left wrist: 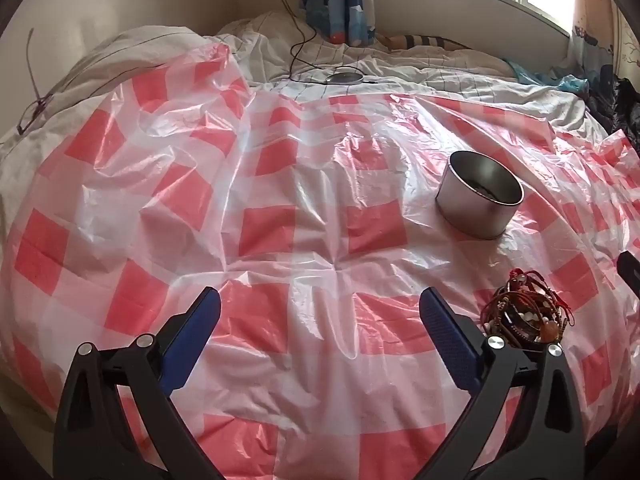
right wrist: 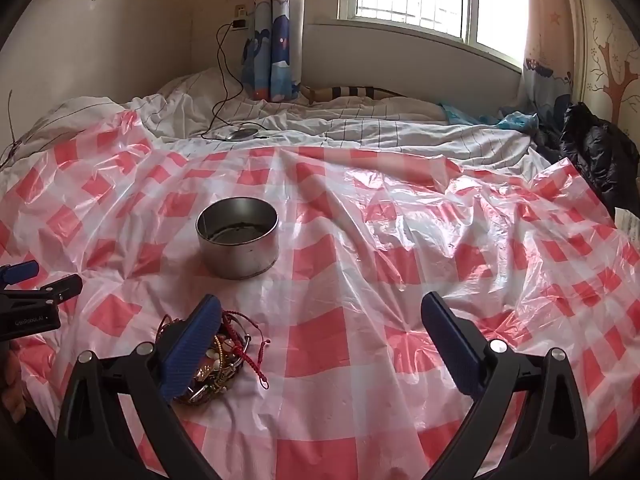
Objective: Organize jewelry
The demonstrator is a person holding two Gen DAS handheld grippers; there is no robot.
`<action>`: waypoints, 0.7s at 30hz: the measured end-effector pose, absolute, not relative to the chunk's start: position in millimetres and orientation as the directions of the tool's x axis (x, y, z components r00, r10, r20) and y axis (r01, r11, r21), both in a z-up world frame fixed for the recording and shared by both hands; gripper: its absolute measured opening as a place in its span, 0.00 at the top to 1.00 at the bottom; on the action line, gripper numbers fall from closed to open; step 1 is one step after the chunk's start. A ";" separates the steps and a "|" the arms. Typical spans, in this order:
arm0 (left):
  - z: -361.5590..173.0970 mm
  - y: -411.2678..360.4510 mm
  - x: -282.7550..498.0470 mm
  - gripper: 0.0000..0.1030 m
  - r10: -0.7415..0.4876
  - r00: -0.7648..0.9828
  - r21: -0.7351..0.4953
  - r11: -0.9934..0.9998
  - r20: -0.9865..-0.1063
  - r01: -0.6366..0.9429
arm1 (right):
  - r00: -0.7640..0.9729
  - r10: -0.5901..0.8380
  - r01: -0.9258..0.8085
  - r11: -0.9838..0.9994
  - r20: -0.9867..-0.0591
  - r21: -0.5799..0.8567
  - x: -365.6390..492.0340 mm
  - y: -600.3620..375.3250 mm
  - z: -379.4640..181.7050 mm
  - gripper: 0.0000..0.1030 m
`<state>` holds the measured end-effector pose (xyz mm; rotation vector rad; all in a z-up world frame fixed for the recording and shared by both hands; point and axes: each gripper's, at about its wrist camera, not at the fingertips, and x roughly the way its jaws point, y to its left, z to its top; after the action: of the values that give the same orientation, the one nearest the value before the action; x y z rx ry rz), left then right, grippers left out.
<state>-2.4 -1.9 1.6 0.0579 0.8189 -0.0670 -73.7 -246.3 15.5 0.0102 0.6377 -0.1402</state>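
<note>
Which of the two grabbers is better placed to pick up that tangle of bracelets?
Probably the right gripper: its open jaws sit right beside the jewelry pile, which one finger partly hides, near the metal tin.

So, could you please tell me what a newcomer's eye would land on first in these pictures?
Probably the red-and-white checked plastic sheet spread across the bed, filling both views. On it stands an open round metal tin, and nearer the cameras lies a tangled heap of jewelry with red cords and beads. The left claw and right claw both gape open, holding nothing.
</note>
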 end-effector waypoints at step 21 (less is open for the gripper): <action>-5.8 -30.7 4.6 0.07 -0.042 0.669 0.093 0.982 -0.742 0.165 | 0.780 -0.082 0.125 0.992 -0.621 0.026 -68.6 -253.7 12.0 0.07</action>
<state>4.6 -30.7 -5.8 0.1574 0.8306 -0.1176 -68.6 -253.7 12.0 0.0668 0.6675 -0.1117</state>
